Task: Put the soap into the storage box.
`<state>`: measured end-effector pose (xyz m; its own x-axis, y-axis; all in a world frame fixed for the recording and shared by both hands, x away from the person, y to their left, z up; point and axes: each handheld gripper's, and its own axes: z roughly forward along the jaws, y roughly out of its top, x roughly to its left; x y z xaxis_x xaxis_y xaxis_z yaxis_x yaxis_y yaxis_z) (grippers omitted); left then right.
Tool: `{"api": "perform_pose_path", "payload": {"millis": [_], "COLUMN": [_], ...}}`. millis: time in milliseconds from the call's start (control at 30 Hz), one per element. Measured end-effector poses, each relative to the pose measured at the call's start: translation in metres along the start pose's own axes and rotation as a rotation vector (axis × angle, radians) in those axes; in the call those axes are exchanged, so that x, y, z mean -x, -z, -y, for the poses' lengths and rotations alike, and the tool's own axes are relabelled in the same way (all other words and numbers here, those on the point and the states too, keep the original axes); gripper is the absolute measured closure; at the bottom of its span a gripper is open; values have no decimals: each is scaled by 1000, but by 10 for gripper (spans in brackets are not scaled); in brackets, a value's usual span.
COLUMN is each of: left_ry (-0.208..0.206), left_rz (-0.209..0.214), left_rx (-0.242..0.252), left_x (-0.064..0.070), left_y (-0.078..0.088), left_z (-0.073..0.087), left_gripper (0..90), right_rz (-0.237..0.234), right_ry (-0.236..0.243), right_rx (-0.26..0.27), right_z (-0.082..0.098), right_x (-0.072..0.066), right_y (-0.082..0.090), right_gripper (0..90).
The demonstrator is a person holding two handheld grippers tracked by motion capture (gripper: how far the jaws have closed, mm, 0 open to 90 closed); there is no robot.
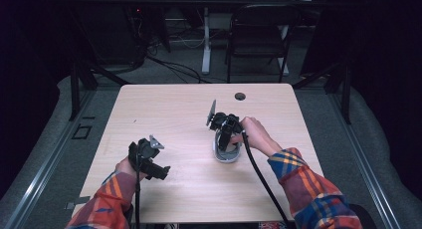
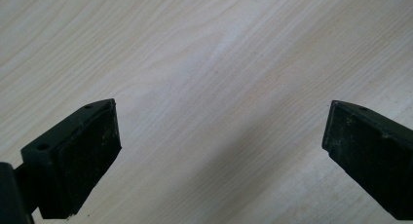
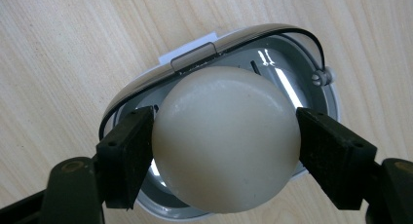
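Right gripper (image 3: pixel 225 141) has its two black jaws clamped on a pale, egg-shaped ball (image 3: pixel 226 139), one pad on each side. Directly beneath the ball sits an oval metal case (image 3: pixel 311 95) with a wire clasp, lying open on the wooden table (image 1: pixel 169 109); from above, its long axis runs roughly toward and away from the person. So the ball is straight over the case's hollow, and I'd judge the coming move is plain vertical travel. Left gripper (image 2: pixel 221 151) hangs well apart at the near left, jaws wide, nothing between them.
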<state>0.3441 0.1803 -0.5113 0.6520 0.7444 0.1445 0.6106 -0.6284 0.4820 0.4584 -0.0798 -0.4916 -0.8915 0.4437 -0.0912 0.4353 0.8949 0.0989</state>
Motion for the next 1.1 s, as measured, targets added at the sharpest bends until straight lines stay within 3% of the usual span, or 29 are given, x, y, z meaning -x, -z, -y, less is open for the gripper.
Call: {"api": "perform_pose_path", "payload": {"millis": [567,1100], "left_ry": [-2,-1], "left_rz": [1,-1], "left_rx": [0,0], "left_x": [0,0], "left_y": [0,0], "left_z": [0,0], "left_gripper": [4,4], "right_rz": [5,15], "right_ry": [-9,-17], "right_rx": [6,62], "right_z": [3,16], "right_x": [0,2], "right_y": [-3,15], "right_gripper": [241,283]}}
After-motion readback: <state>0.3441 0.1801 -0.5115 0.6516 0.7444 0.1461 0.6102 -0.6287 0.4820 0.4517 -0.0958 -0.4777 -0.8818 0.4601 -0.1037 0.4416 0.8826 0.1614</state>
